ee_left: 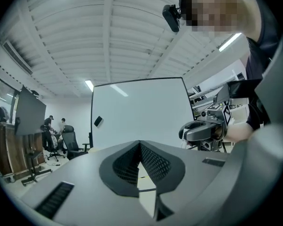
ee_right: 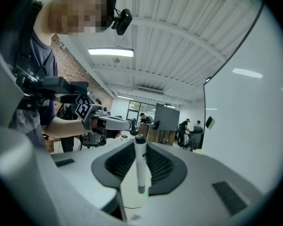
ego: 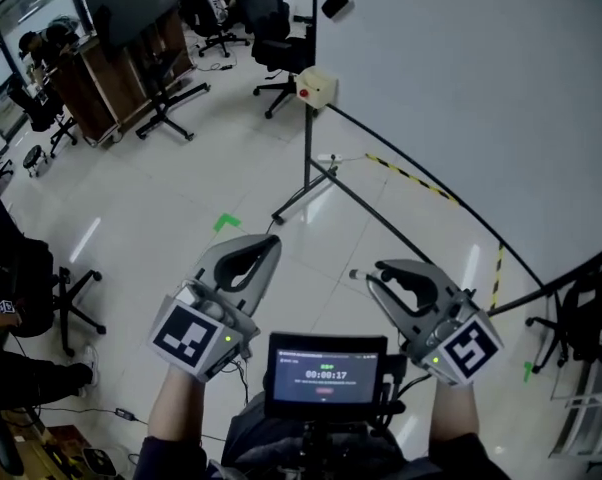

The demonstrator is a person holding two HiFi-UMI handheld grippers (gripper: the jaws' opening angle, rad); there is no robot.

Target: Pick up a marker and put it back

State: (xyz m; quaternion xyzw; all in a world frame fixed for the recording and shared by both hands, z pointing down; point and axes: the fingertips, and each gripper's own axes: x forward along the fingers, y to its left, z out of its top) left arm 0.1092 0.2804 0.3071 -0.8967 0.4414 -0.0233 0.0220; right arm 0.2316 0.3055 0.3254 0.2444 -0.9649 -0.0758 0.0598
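In front of the whiteboard [ego: 461, 88], above the tiled floor [ego: 161, 198], I hold both grippers up at chest height, well apart.

My right gripper [ee_right: 140, 145]: jaws pinching the marker [ee_right: 139, 166]. White barrel, dark end. It runs lengthwise between the ribbed pads [ee_right: 158, 166], and the dark end pokes out just past the jaw tips. In the head view only that small end shows beyond the tips, pointing toward my left gripper. The marker is off any surface and held in the air.

My left gripper [ee_left: 139, 145]: jaws pressed together at the tips, nothing between them. Only a sliver of floor shows through the gap lower down. In the head view it sits left of the small screen [ego: 326, 373], tips angled up and right.

The screen is mounted between my forearms and shows a timer readout.

An eraser [ego: 335, 4] is stuck on the whiteboard, near its top. A beige box with a red button [ego: 315, 87] sits on a thin stand at the board's left edge. Yellow-black striped tape [ego: 411, 175] lies on the floor along the board's base, and a green tape mark [ego: 226, 223] on the floor is just beyond my left jaw tips. Office chairs [ego: 271, 28] are at the back, and people stand far off by them in both gripper views.
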